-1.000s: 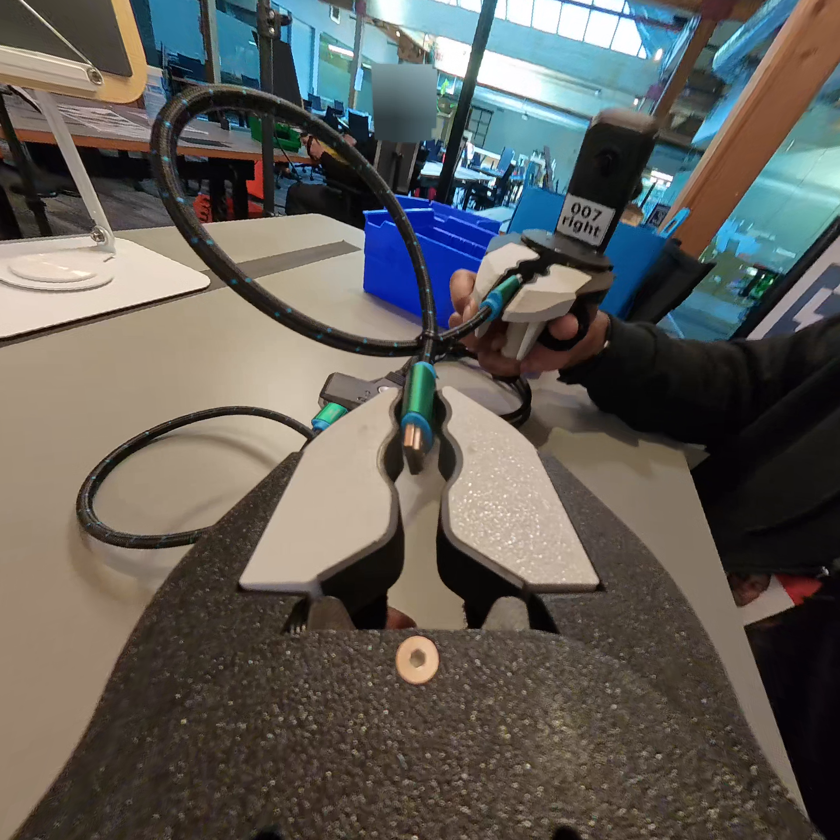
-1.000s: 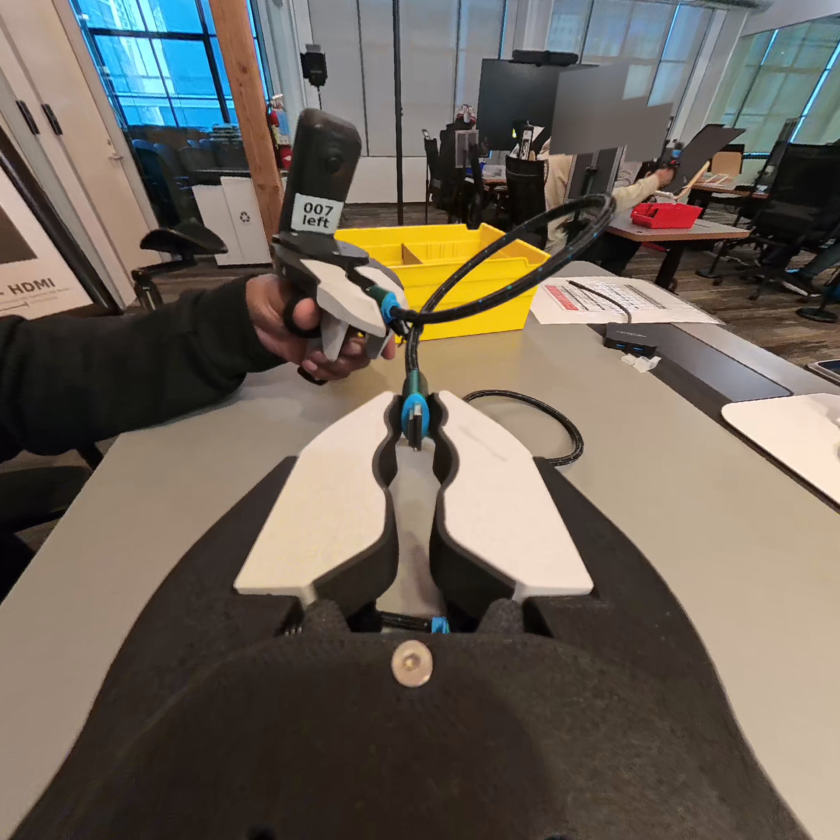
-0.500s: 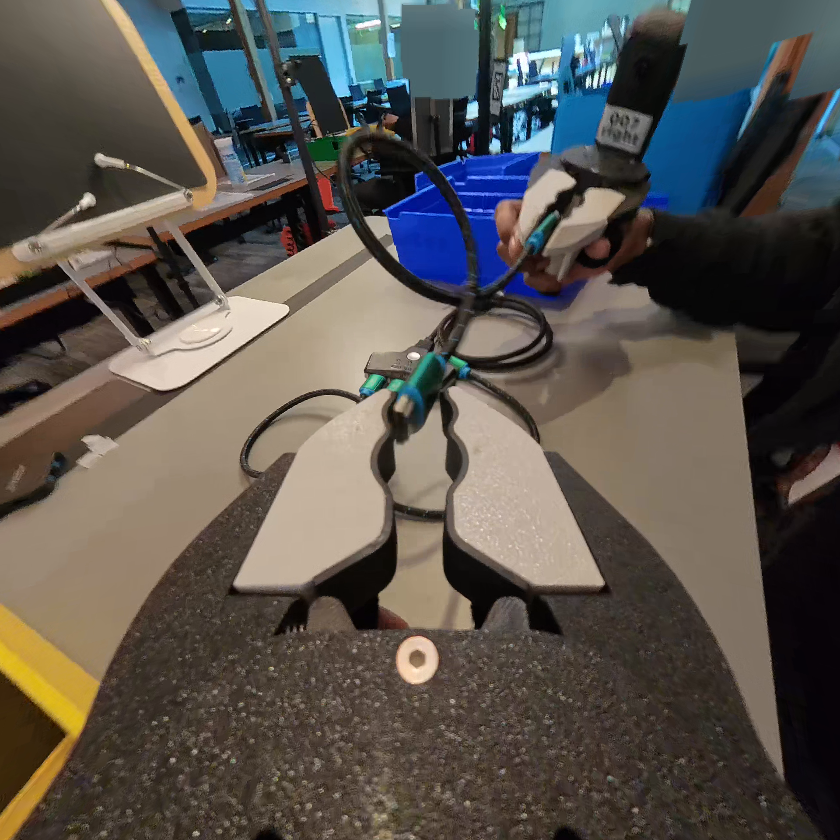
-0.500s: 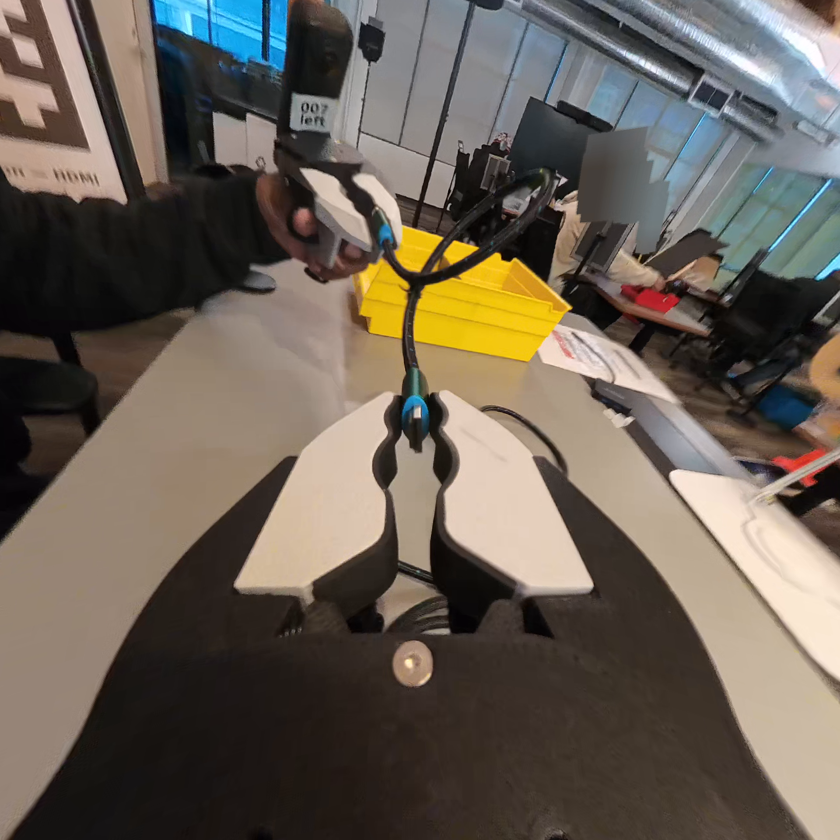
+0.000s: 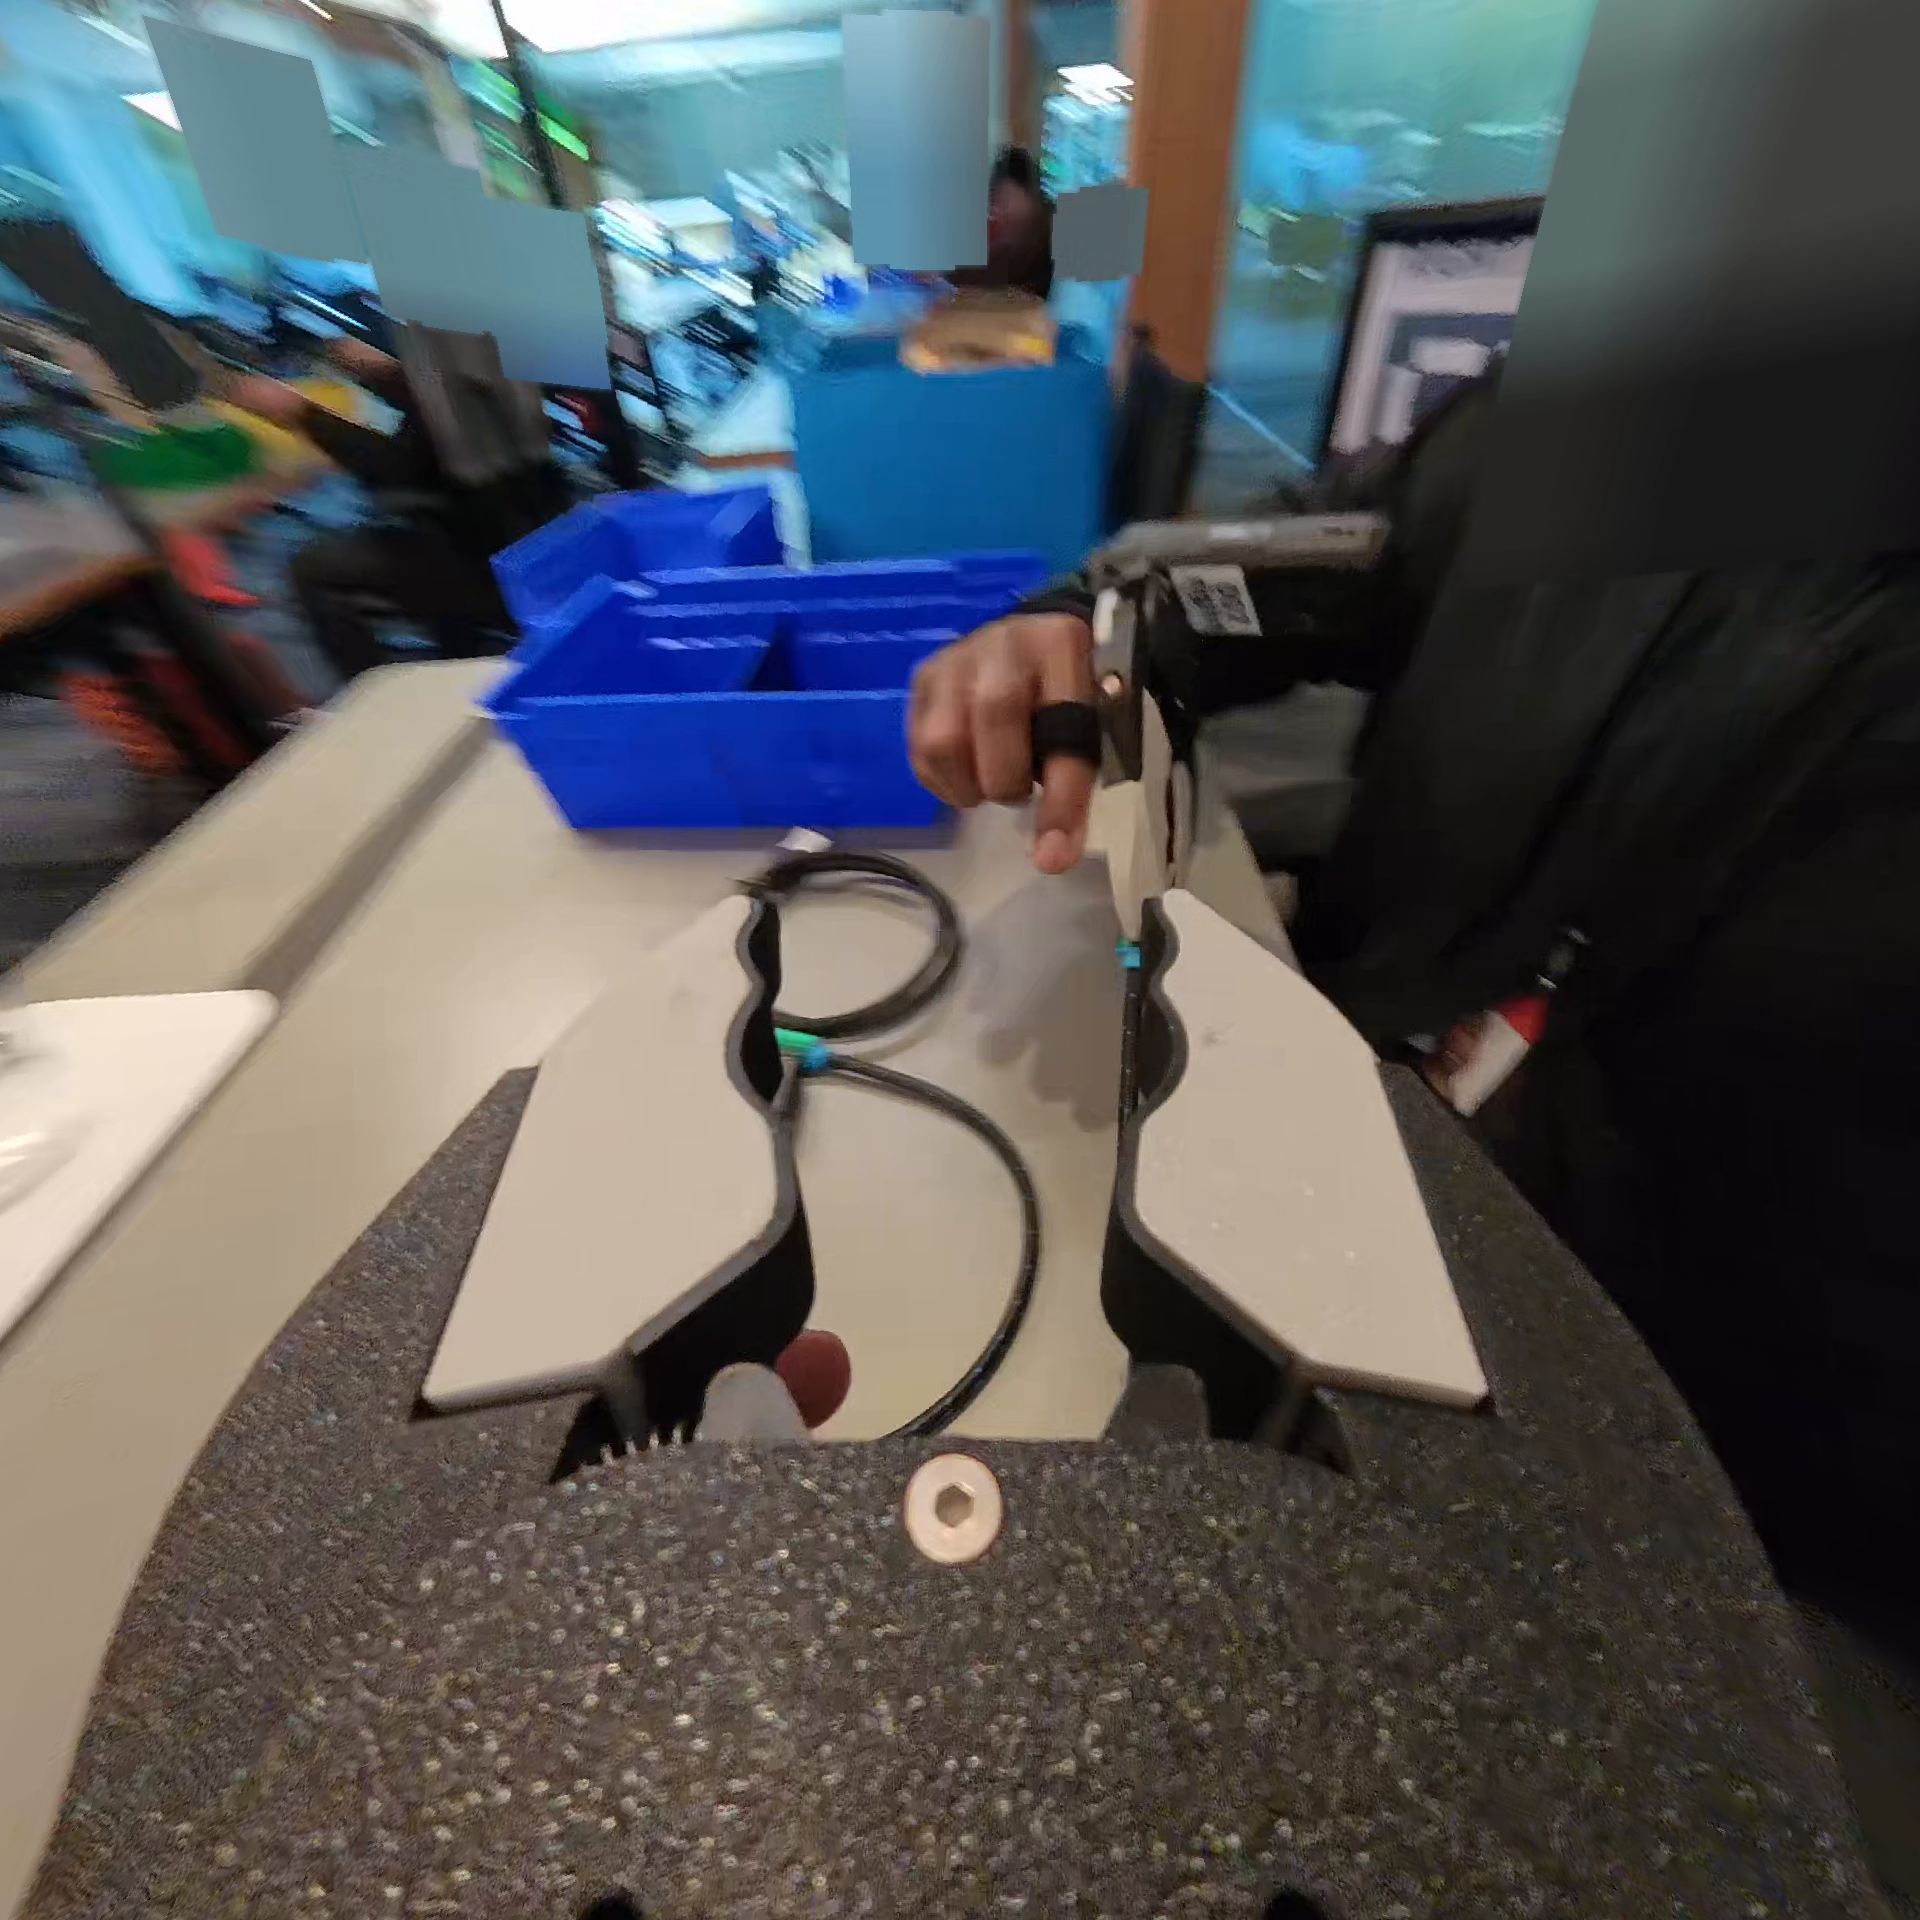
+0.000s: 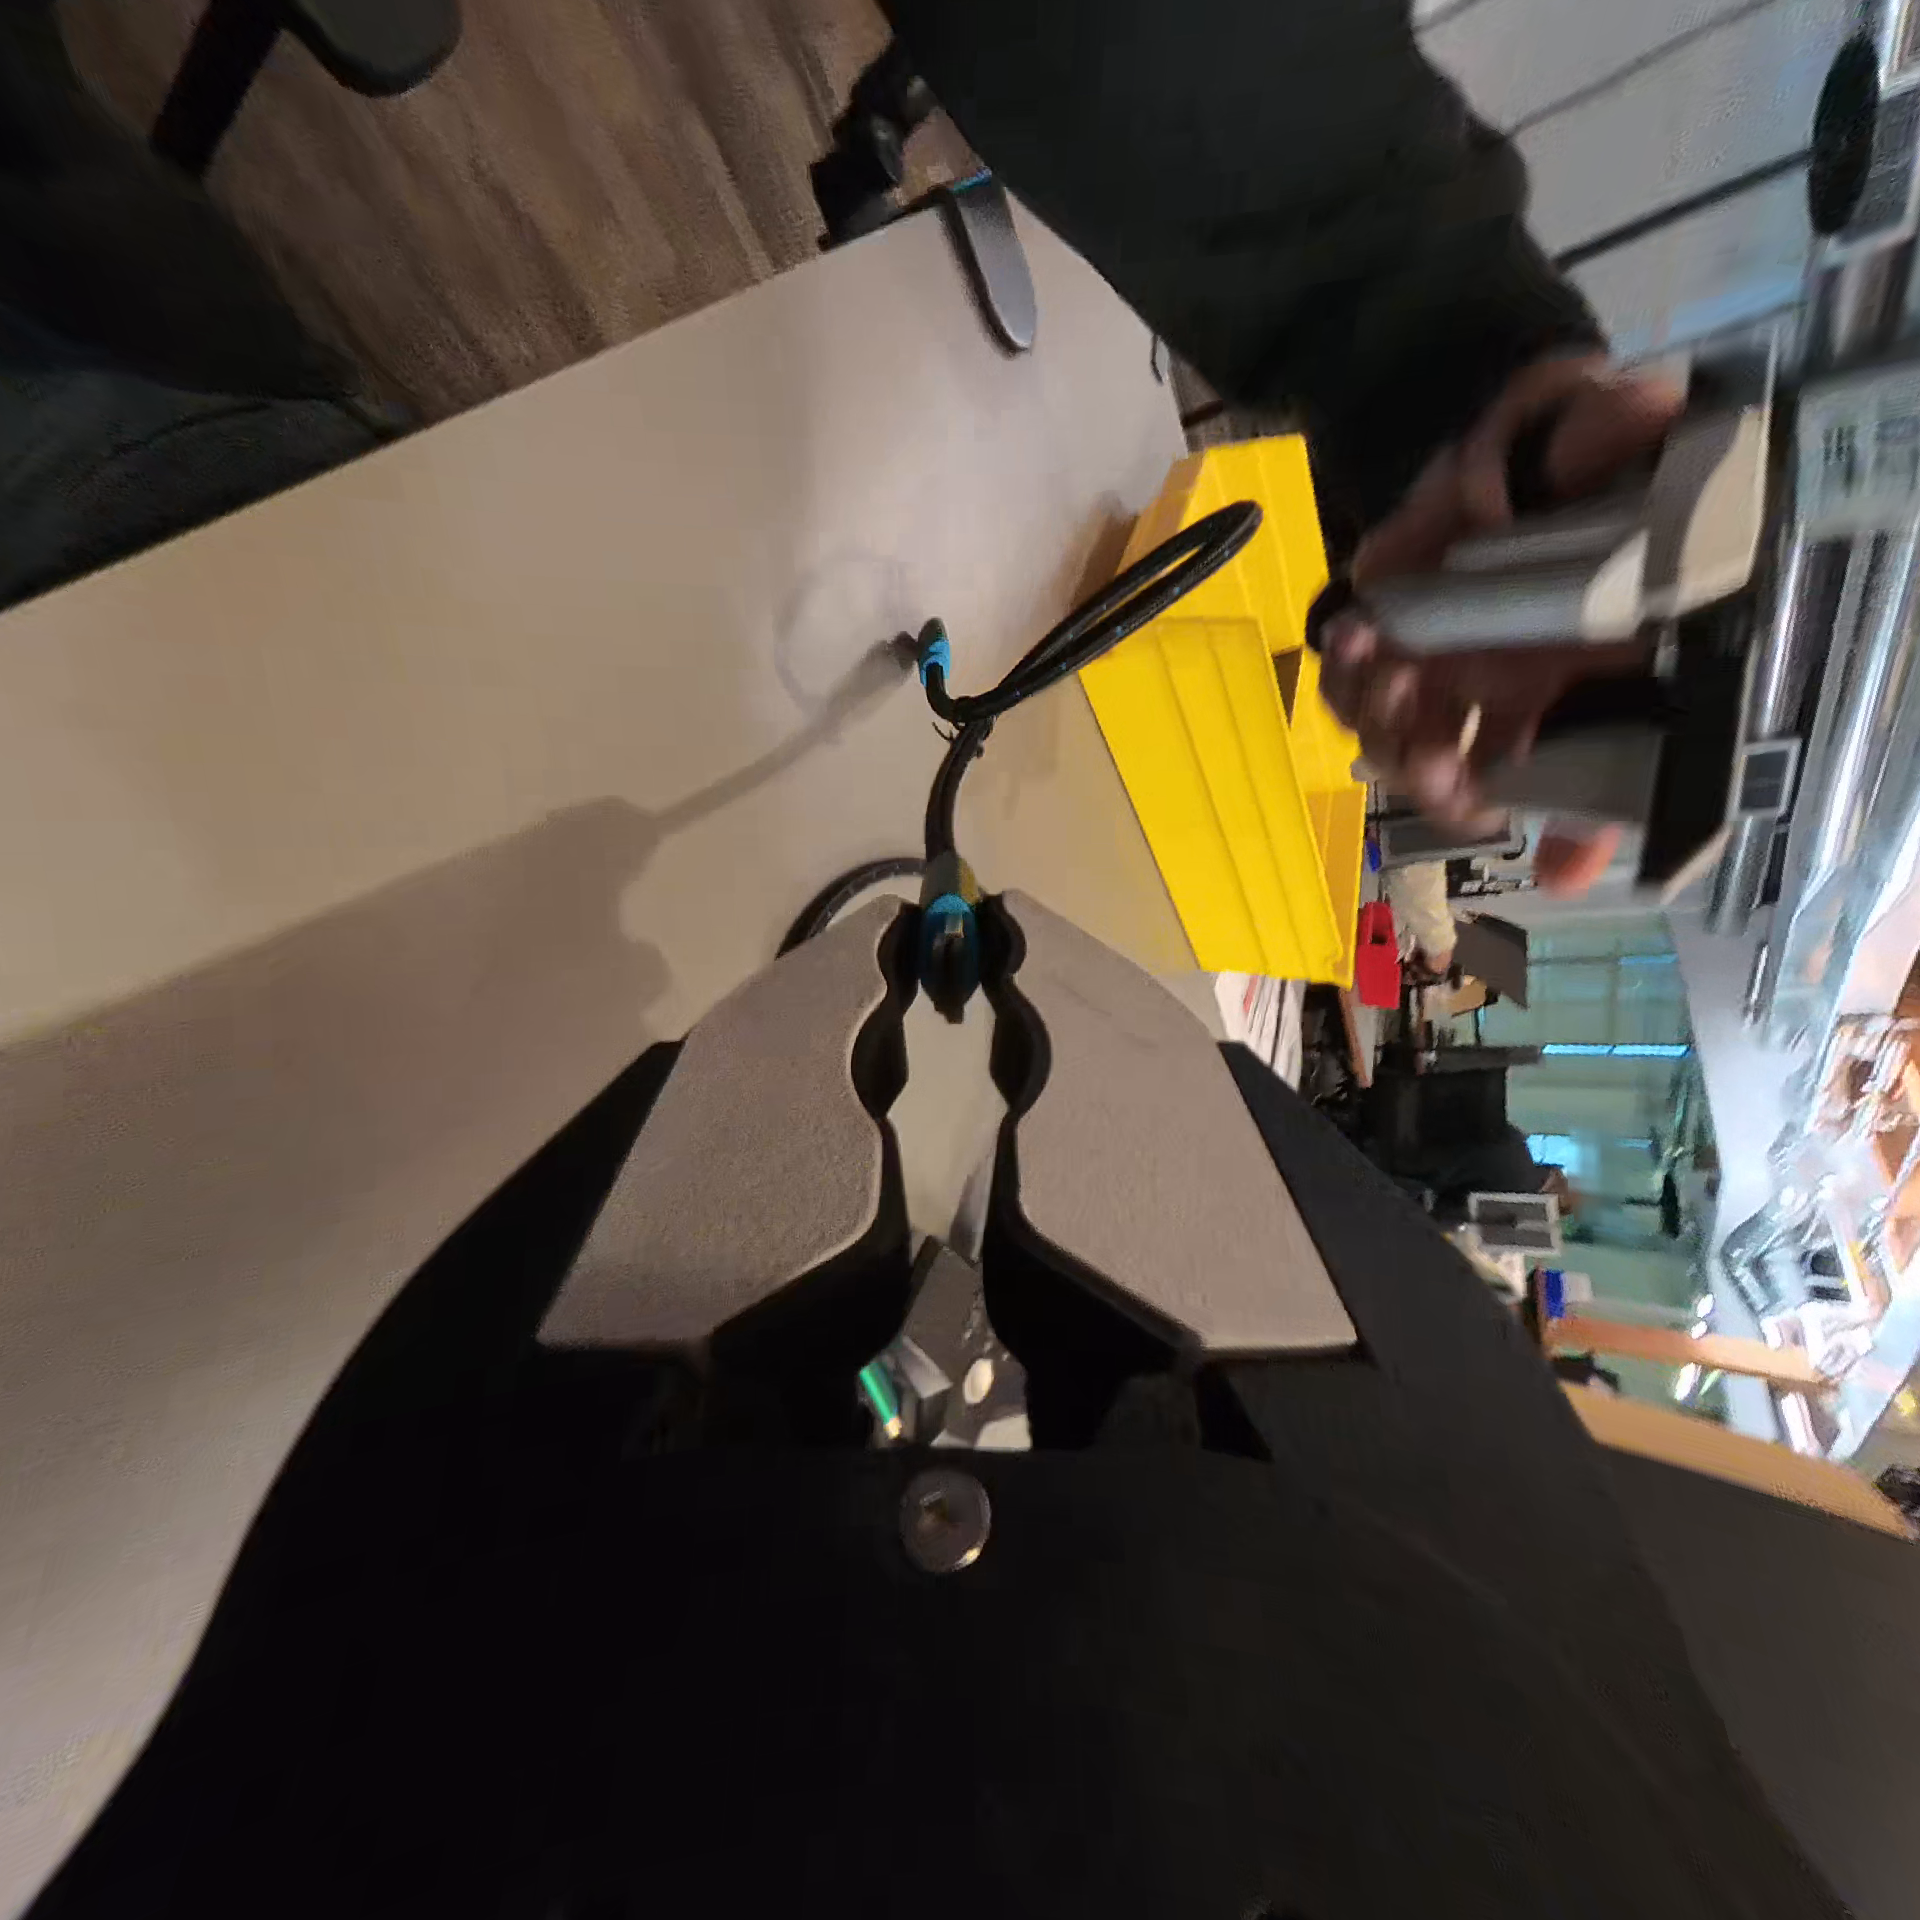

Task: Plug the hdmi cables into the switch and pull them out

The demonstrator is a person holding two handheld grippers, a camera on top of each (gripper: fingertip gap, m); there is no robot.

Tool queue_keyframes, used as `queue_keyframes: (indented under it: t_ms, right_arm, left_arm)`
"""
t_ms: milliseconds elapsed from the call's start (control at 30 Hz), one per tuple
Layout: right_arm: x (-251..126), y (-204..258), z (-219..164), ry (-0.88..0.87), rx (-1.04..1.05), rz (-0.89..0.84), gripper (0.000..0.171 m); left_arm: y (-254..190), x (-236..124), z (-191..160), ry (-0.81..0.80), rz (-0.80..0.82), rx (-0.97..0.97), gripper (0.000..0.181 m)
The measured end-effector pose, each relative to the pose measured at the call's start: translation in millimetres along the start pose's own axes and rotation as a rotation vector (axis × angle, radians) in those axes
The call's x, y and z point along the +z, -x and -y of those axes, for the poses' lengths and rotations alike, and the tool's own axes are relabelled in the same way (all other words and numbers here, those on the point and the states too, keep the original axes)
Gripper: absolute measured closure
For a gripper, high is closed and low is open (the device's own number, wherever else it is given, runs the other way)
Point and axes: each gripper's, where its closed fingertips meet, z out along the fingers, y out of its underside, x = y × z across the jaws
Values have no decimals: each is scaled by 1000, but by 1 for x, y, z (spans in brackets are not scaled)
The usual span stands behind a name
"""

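The left gripper (image 5: 951, 920) hung over the grey counter (image 5: 436, 935) with its fingers (image 5: 644, 1143) spread wide and nothing between them. Below the gap, a black HDMI cable (image 5: 914, 977) lay looped on the counter, a green-and-blue plug (image 5: 802, 1051) showing at the left finger's inner edge. A blue bin (image 5: 727, 717) stood at 12 o'clock beyond the loop.

In the rolled right wrist view, the right gripper (image 6: 948, 940) had its fingers closed on a blue-collared connector (image 6: 948, 951) at their tips. Its braided cable (image 6: 1091, 634) arched toward 1 o'clock, its other plug (image 6: 932, 657) free above the counter. A yellow bin (image 6: 1226, 748) sat at 2 o'clock. The switch could not be made out.
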Motion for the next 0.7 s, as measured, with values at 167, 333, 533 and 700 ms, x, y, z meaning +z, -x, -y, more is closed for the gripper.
queue_keyframes:
  t_ms: [167,333,533,700]
  right_arm:
    - [10,7,10,44,-160,36,159]
    - [8,-1,-11,73,-98,5,159]
    - [10,-15,-47,69,6,-113,157]
    - [26,-8,-73,153,-68,-158,157]
  left_arm:
    - [-35,83,-50,242,-444,-117,112]
    - [-74,118,-109,386,-573,-41,138]
    - [-29,120,-113,236,-256,-101,171]
    - [-10,116,-140,358,-137,-93,174]
